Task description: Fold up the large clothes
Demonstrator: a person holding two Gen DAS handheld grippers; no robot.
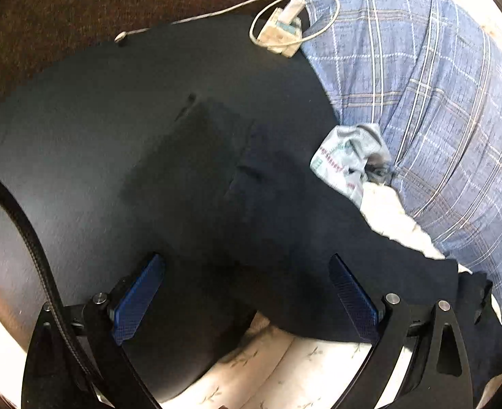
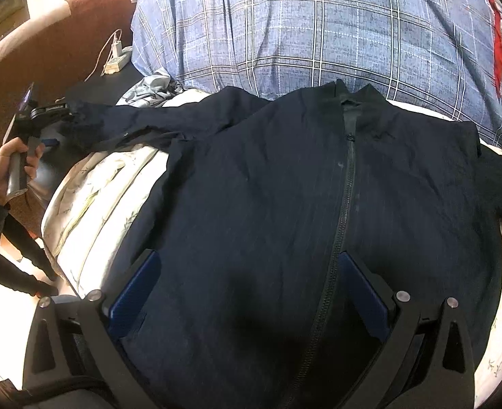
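Observation:
A dark navy zip-up jacket [image 2: 268, 187] lies face up on the bed, its collar at the far side and its zipper [image 2: 348, 204] closed down the middle. My right gripper [image 2: 251, 293] hovers open over its lower front, blue pads on either side of the cloth. One sleeve [image 2: 141, 116] stretches left to my left gripper [image 2: 56, 109], which a hand [image 2: 2, 170] holds. In the left wrist view the left gripper [image 1: 245, 293] is open, with dark sleeve cloth [image 1: 285, 211] below and between its fingers. A fuzzy cuff edge [image 1: 475, 289] shows by the right finger.
A blue plaid quilt [image 2: 319, 41] is bunched behind the jacket. Beside the bed, a black padded surface [image 1: 97, 119] carries a white power strip with a cable [image 1: 281, 34]. A crumpled grey patterned cloth [image 1: 349, 160] lies at the bed's edge. The bedsheet [image 2: 97, 197] is white with leaf print.

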